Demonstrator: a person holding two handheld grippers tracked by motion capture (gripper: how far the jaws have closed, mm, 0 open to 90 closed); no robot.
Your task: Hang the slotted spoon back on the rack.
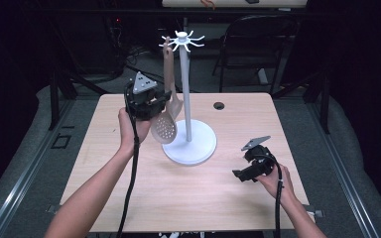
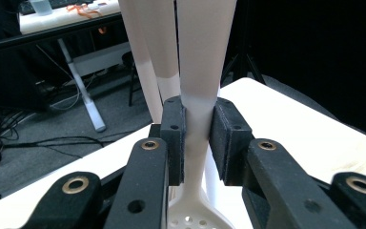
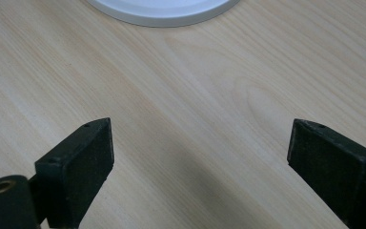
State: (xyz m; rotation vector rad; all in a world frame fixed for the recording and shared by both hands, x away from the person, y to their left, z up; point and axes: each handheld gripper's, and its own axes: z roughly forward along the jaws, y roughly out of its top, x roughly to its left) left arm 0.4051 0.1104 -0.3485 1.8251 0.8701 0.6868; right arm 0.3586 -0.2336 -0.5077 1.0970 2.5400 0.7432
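**Slotted spoon gripped at the hanging stand**

The left gripper [image 1: 155, 105] is clamped on the handle of a beige slotted spoon [image 1: 166, 106], its pads pressing the narrow neck just above the perforated bowl. The left gripper view shows this closely: the pale handle [image 2: 198, 119] runs up between the two black pads [image 2: 174, 138], and the holed bowl shows at the bottom edge. The spoon is held upright, bowl down, off the table, just left of the white pole of the stand [image 1: 187, 94]. Its handle top reaches up to the ring of hooks [image 1: 182, 39] at the head of the pole; whether it hangs on a hook or merely sits beside one is hard to tell from the high view. The bowl hangs over the left edge of the stand's round white base [image 1: 198, 144].

The right gripper [image 1: 241, 174] rests low at the near right of the wooden table [image 1: 129, 188], well apart from the stand. Its jaws stand wide with nothing between them, and in the right gripper view they frame bare wood, with the rim of the base [image 3: 162, 14] at the far edge.
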